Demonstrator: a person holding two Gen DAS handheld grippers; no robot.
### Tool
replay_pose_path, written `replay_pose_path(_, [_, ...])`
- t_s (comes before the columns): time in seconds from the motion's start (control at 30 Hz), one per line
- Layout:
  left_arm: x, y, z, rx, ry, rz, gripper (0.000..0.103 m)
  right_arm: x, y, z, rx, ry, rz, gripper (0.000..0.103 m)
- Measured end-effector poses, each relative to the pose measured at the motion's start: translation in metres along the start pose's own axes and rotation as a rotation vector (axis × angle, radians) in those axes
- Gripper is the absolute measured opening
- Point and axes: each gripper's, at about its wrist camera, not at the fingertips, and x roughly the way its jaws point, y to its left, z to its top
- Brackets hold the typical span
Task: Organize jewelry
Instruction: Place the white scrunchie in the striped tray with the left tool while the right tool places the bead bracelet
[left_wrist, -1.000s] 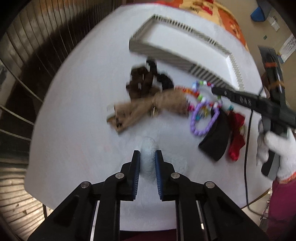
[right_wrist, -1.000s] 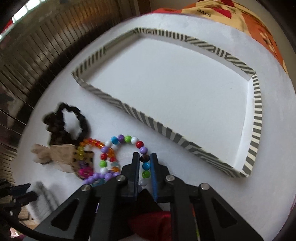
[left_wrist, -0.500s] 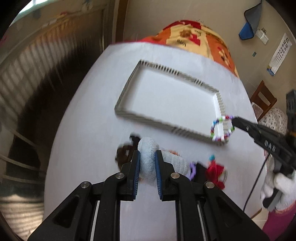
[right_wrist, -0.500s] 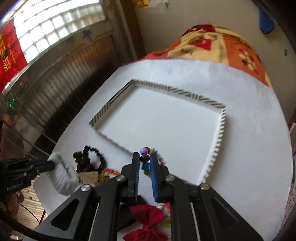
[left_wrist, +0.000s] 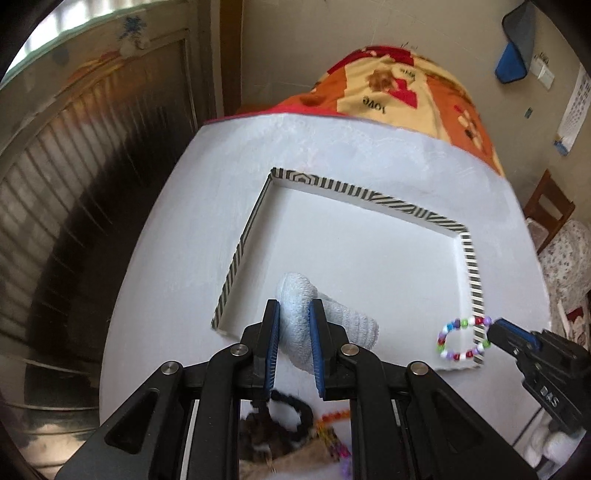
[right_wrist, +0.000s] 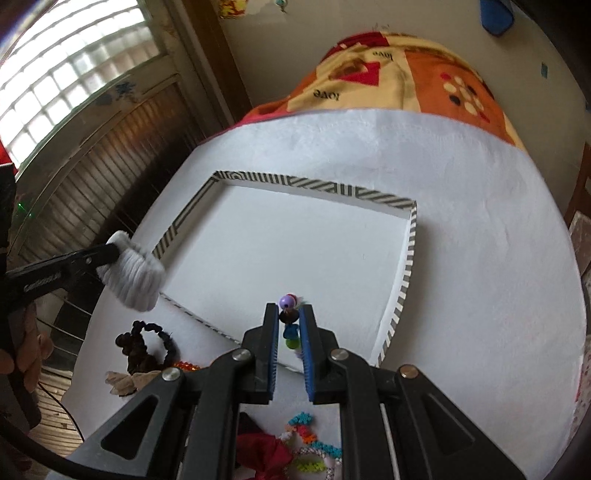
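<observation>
White and fluffy, the scrunchie (left_wrist: 295, 317) sat pinched in your left gripper (left_wrist: 294, 332), hanging over the near left corner of the striped tray (left_wrist: 469, 258). Your right gripper (right_wrist: 289, 332) was clamped narrow on the beaded bracelet (right_wrist: 289, 317), which dangled by the tray's near right corner. To do this step well, you probably needed to carry each piece fully past the striped rim and low over the white floor before letting go; dropped from where they hung, either could catch on the wall or land outside. Keeping them well apart in the tray would likely help too.

From the left wrist you could see the bracelet as a whole ring of coloured beads; the right wrist showed only a few beads edge-on between its pads. The right wrist alone showed the red bow (right_wrist: 266, 454) waiting on the near table (right_wrist: 480, 221), and showed the black hair tie (right_wrist: 147, 343) more clearly
</observation>
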Motion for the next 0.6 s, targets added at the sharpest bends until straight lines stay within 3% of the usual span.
replay_pose_path(0.23, [0.046,0.0,0.014,0.019,0.066,0.028,0.006,0.031,-0.014,-0.003,0.056,0.061,0.015,0.012])
replay_pose_path(0.6, [0.09,0.012,0.027,0.003,0.125,0.061,0.006,0.066,-0.057,-0.002,0.138,0.134,-0.067,0.012])
